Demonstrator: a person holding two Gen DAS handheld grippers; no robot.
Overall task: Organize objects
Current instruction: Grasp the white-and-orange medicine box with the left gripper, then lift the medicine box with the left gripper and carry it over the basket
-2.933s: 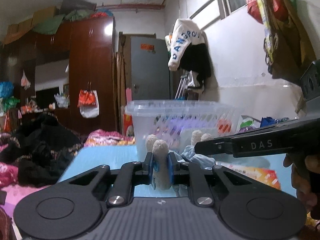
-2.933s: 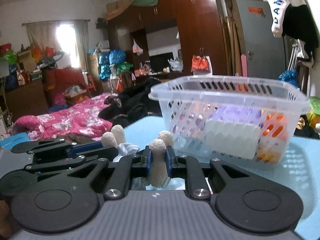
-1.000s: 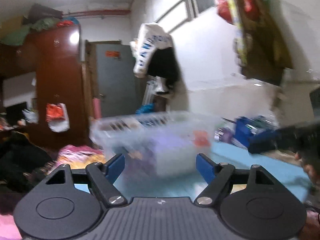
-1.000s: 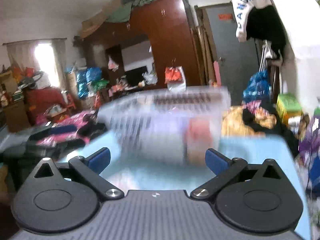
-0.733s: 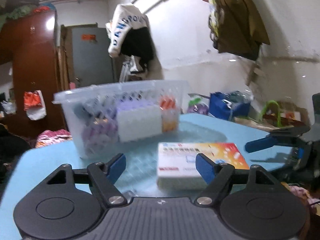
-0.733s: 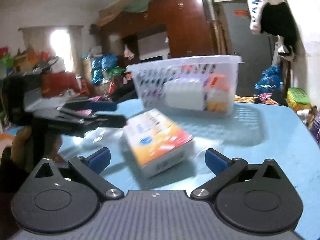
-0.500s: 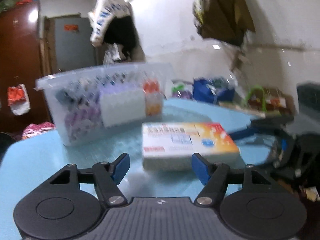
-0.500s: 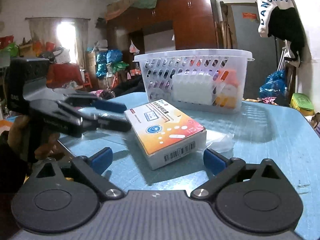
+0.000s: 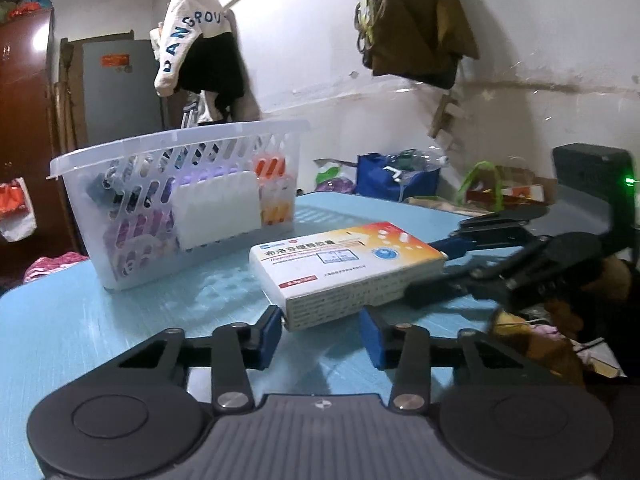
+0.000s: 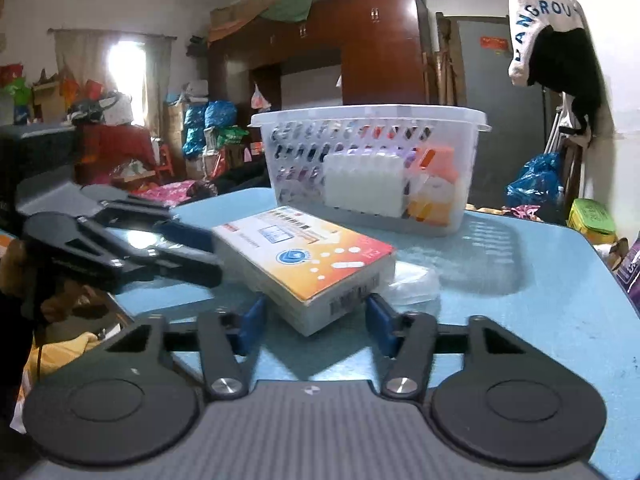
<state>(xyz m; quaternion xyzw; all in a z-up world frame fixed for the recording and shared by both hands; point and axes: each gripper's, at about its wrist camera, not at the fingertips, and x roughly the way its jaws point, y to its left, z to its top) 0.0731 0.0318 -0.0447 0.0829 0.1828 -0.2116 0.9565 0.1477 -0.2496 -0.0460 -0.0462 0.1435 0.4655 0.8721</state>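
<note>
A flat medicine box, white with an orange top, lies on the blue table. It also shows in the right wrist view. My left gripper is open with its blue pads either side of the box's near end, not clamped. My right gripper is open and straddles the box's opposite end the same way. Behind the box stands a clear plastic basket holding several boxes and bottles; it shows in the right wrist view too.
A crumpled clear plastic wrap lies beside the box on the right. The table's right edge drops to bags on the floor. A wardrobe and piles of clothing stand behind.
Both grippers let go of the plush toy held earlier and opened. They swung to the medicine box and closed in on its two ends, narrowing around it.
</note>
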